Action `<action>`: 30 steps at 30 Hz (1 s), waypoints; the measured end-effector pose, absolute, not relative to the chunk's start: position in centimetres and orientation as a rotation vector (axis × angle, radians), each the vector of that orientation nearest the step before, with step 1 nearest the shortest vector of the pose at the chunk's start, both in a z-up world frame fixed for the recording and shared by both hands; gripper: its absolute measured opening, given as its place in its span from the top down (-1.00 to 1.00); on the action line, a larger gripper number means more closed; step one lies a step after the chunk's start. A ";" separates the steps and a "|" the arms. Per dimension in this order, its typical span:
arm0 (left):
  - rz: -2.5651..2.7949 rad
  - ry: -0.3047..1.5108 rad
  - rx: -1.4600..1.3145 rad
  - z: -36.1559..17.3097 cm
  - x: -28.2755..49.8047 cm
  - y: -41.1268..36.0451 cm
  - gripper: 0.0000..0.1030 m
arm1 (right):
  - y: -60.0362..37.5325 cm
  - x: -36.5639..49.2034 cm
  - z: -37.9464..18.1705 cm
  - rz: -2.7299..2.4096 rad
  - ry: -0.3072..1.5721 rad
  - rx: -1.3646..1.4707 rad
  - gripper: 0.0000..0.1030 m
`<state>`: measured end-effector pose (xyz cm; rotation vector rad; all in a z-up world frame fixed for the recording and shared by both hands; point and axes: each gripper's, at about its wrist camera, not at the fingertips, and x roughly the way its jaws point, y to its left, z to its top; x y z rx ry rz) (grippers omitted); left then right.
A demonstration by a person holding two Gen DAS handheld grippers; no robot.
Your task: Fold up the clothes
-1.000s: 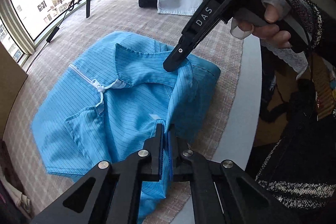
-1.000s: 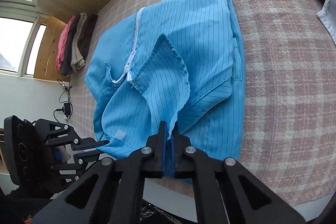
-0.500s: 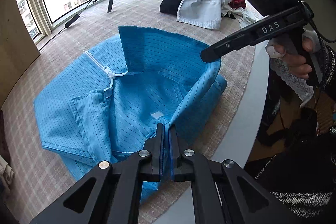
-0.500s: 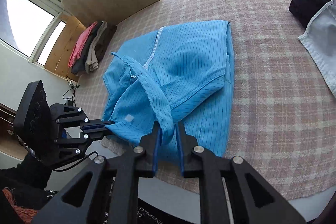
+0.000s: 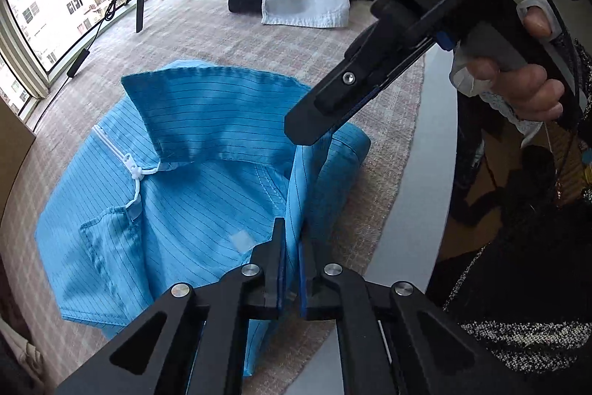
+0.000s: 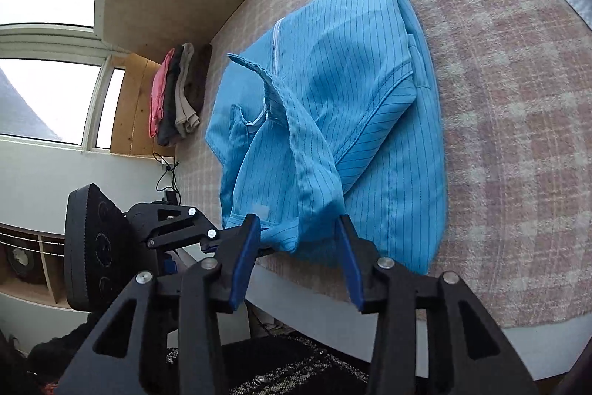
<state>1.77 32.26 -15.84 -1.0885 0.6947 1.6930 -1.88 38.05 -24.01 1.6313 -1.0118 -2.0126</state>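
The blue striped jacket [image 5: 177, 195] lies half folded at the tabletop's [image 5: 433, 150] near edge. The left gripper [image 5: 291, 239] pinches its hem, angled steeply down. The right gripper [image 6: 299, 239] is opening, a collar fold loose between its parted jaws. Its body reads "DAS" in the left view only. The right view alone shows folded clothes [image 6: 174, 95] stacked at the far left edge.

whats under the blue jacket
The blue jacket lies on a pink checked cloth covering the table. What sits beneath its folded layers is hidden.
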 end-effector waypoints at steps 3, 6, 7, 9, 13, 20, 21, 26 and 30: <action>1.712 0.667 -1.062 -14.8 2.1 31.8 0.92 | 36.9 -2.9 -25.2 -1.990 -0.973 1.739 0.24; 1.722 0.656 -1.038 -14.4 2.7 31.6 0.92 | 36.0 -3.3 -26.5 -1.926 -1.028 1.714 0.88; 1.727 0.654 -1.034 -14.4 2.9 31.5 0.93 | 35.8 -3.3 -26.7 -1.909 -1.055 1.690 0.88; 1.739 0.641 -1.041 -14.7 3.1 31.1 0.94 | 36.1 -3.0 -26.6 -1.895 -1.173 1.571 0.92; 1.778 0.610 -1.052 -15.3 3.2 30.3 0.94 | 37.2 -2.6 -26.5 -1.833 -1.429 1.329 0.93; 1.815 0.559 -1.060 -15.2 2.8 30.2 0.87 | 37.4 -2.2 -29.6 -1.505 -1.843 0.986 0.93; 1.812 0.550 -1.065 -15.2 2.8 30.1 0.84 | 37.2 -2.2 -30.1 -1.470 -1.883 0.963 0.93; 1.812 0.359 -1.096 -12.3 1.2 27.4 0.19 | 37.5 -1.9 -30.5 -1.437 -1.912 0.941 0.93; 1.775 0.271 -1.145 -12.2 -1.2 27.6 0.07 | 38.0 -2.0 -29.6 -1.436 -1.869 0.939 0.93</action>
